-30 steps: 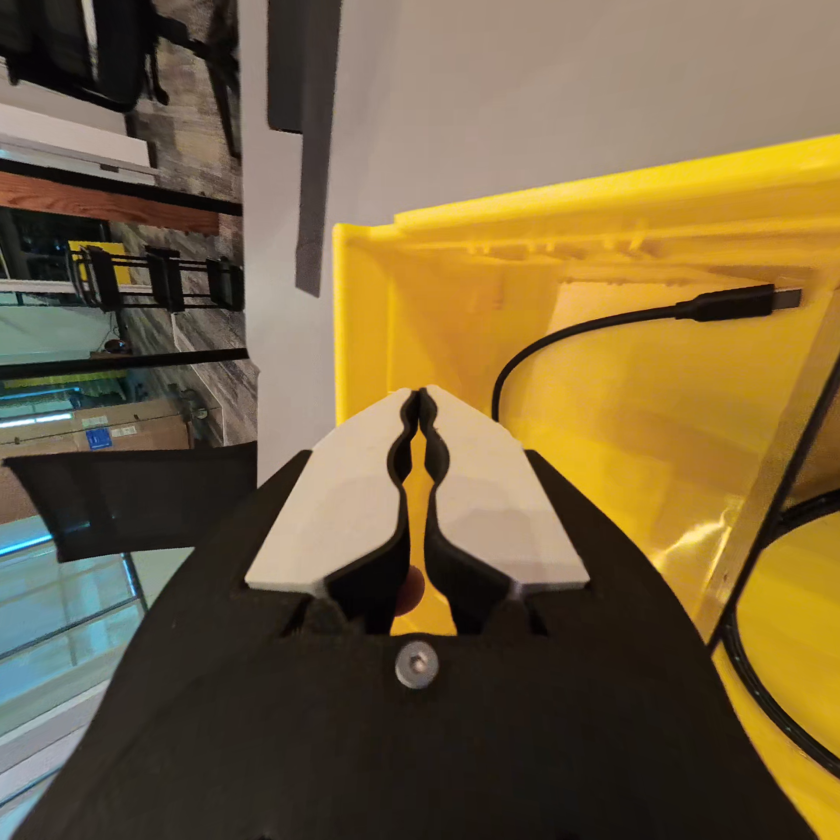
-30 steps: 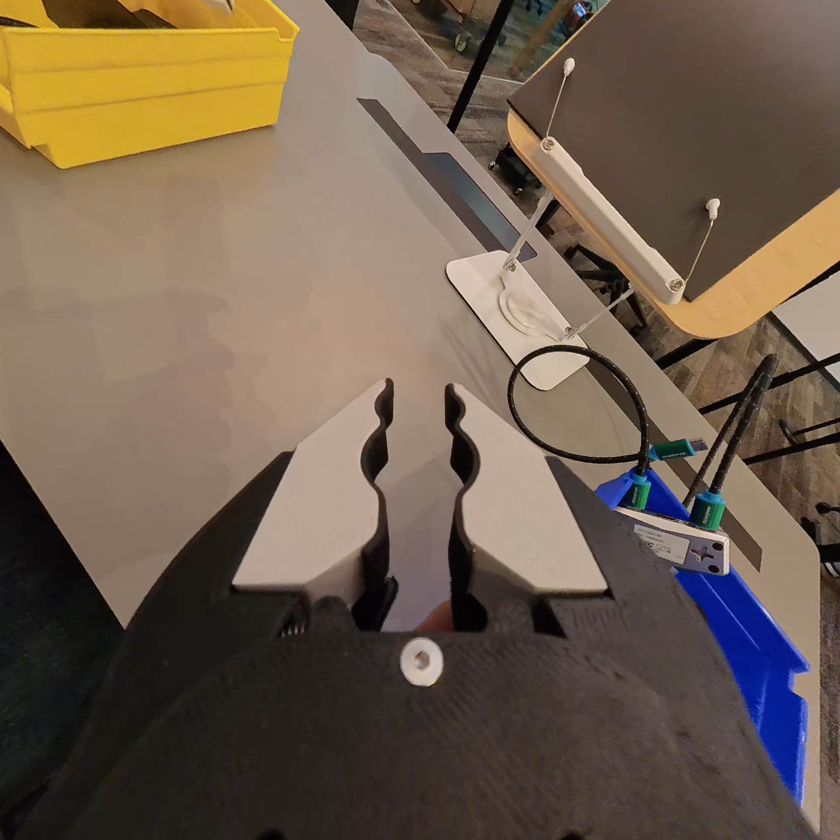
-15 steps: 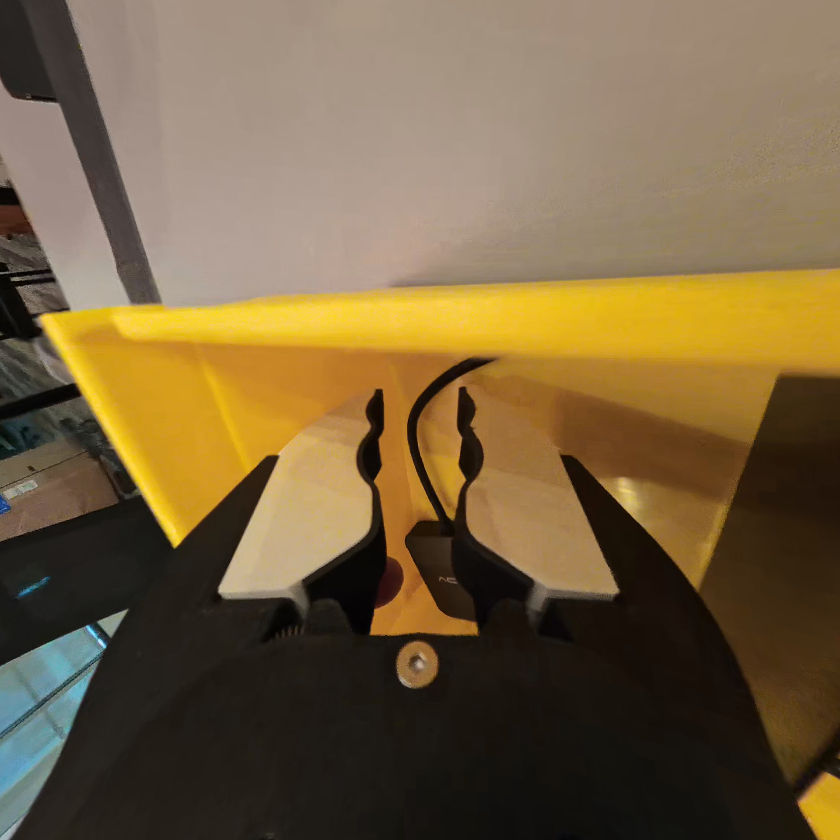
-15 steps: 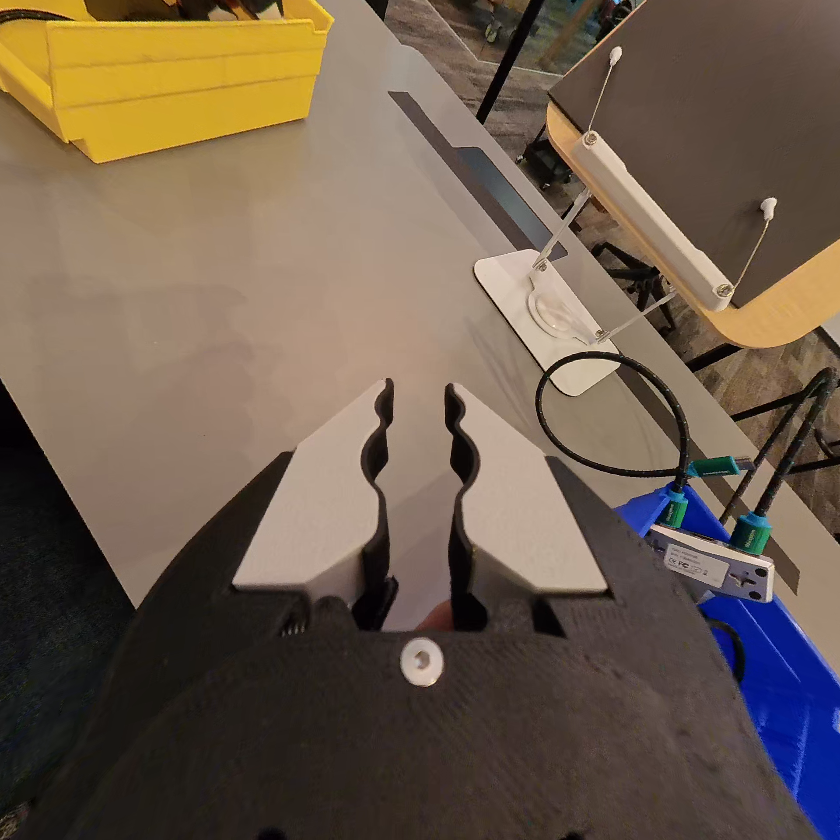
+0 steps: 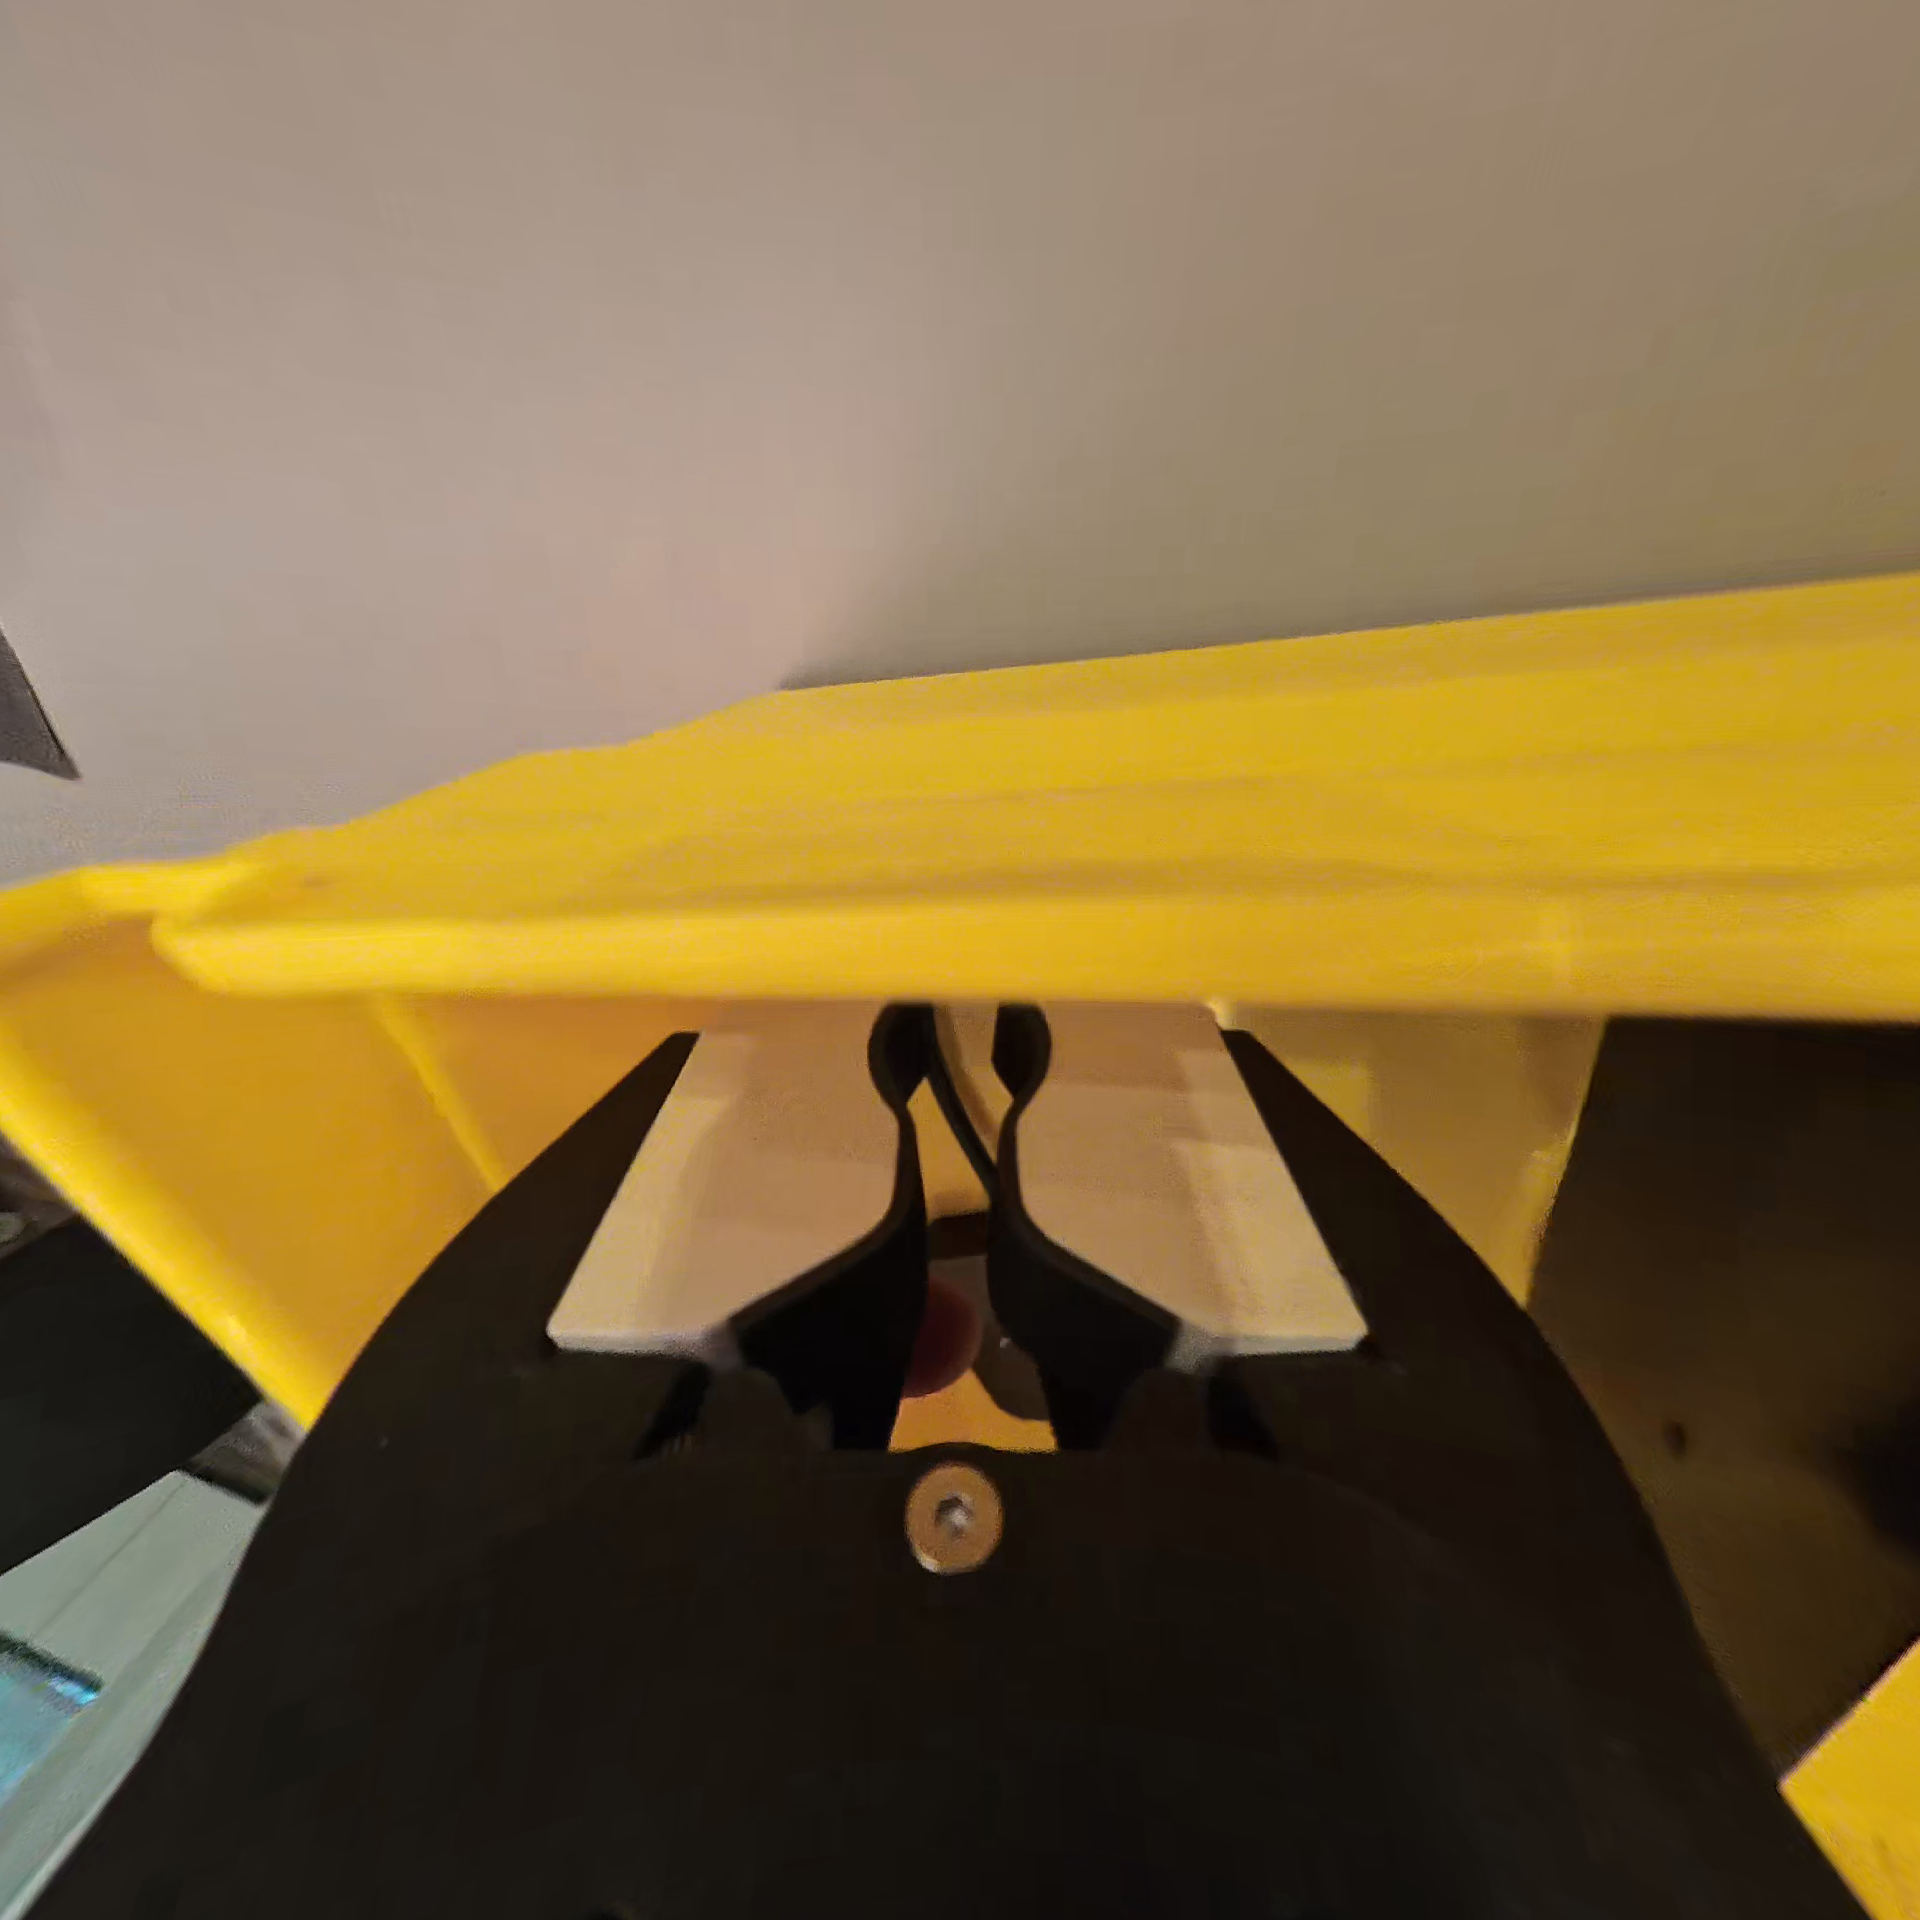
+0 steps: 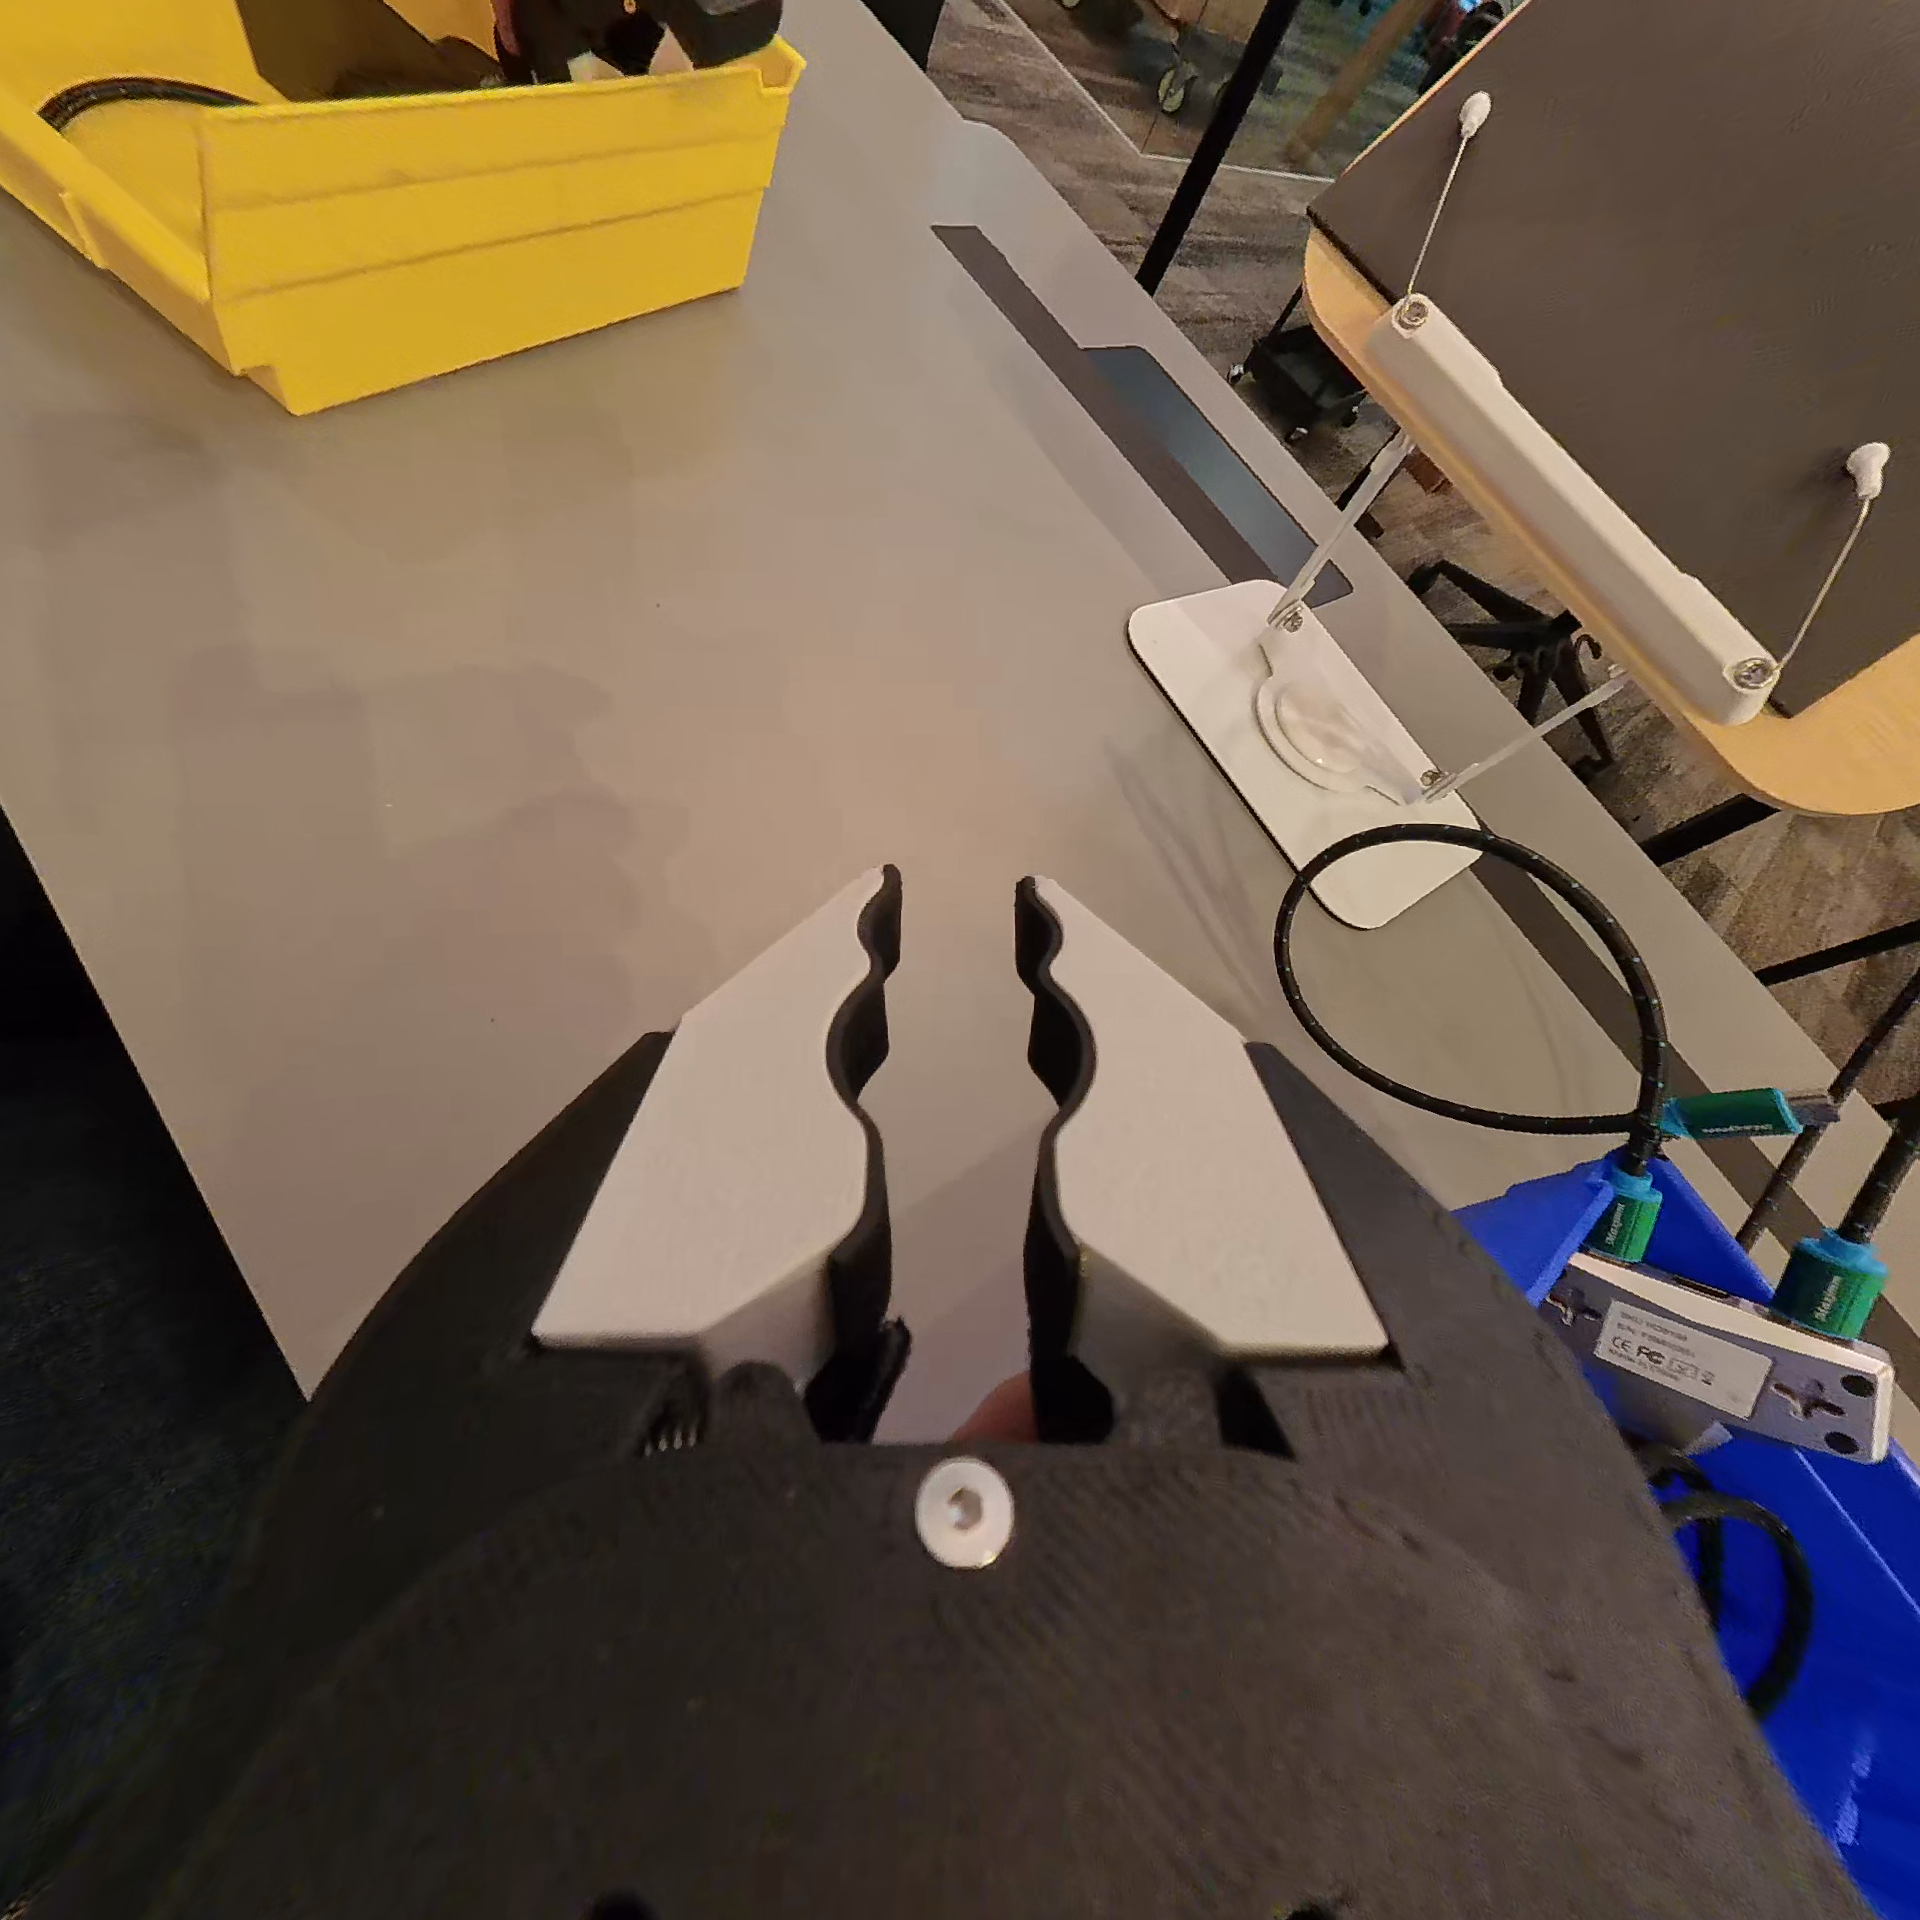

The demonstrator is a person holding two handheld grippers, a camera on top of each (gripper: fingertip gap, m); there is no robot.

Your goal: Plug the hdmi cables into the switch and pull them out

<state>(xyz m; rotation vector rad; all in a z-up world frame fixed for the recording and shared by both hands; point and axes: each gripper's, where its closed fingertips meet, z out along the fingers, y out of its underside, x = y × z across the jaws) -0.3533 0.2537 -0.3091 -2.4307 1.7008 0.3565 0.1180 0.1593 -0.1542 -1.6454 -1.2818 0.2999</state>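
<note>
Left wrist view: the left gripper (image 5: 958,1049) reaches under the yellow bin (image 5: 1039,873) rim, jaws narrowly parted around a thin black cable (image 5: 961,1127); whether they pinch it is unclear. Right gripper (image 6: 956,883) hovers over the tabletop (image 6: 520,675), jaws spread, empty, with the switch (image 6: 1704,1371) in the blue bin (image 6: 1849,1538) beside it.

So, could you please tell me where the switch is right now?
In the right wrist view the switch sits at the lower right, on the rim of the blue bin, right of the right tool, with two green plugs in its far edge.
</note>
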